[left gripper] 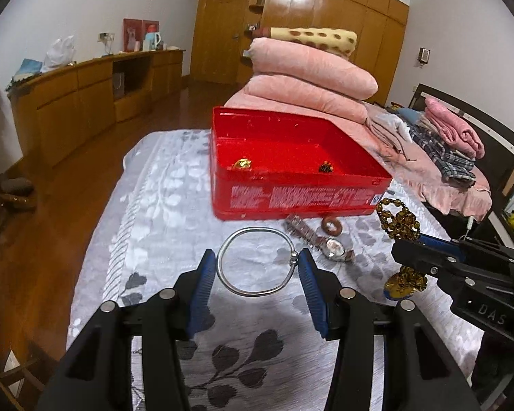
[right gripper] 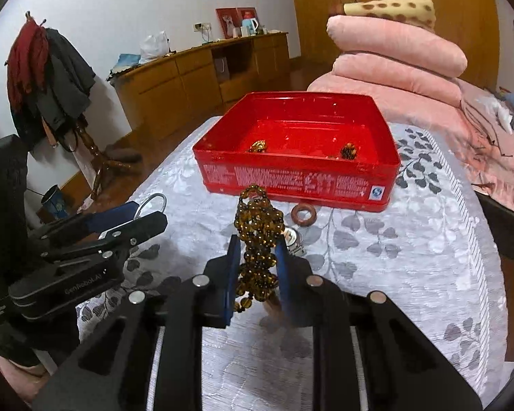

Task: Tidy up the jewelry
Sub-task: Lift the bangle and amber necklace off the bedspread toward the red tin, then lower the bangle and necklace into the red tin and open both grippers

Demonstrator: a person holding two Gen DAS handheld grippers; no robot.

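Observation:
A red tin box [left gripper: 291, 202] [right gripper: 298, 181] stands open on the bed with two small gold pieces [left gripper: 242, 163] [right gripper: 259, 146] inside. My left gripper [left gripper: 255, 262] is open around a silver bangle [left gripper: 257, 260] lying on the bedspread, its pads close to both sides. My right gripper [right gripper: 257, 250] [left gripper: 411, 243] is shut on a bunch of amber bead strands [right gripper: 258, 239] [left gripper: 399, 222], held above the bed. A wristwatch [left gripper: 329, 245] and a brown ring [left gripper: 332, 225] [right gripper: 304, 214] lie in front of the box.
Folded pink quilts [left gripper: 311, 78] and a spotted blanket [left gripper: 311, 39] are stacked behind the box. Folded clothes [left gripper: 445, 144] lie at the right. A wooden cabinet [left gripper: 85, 102] runs along the left wall, and a coat stand [right gripper: 51, 78] stands by the bed's left side.

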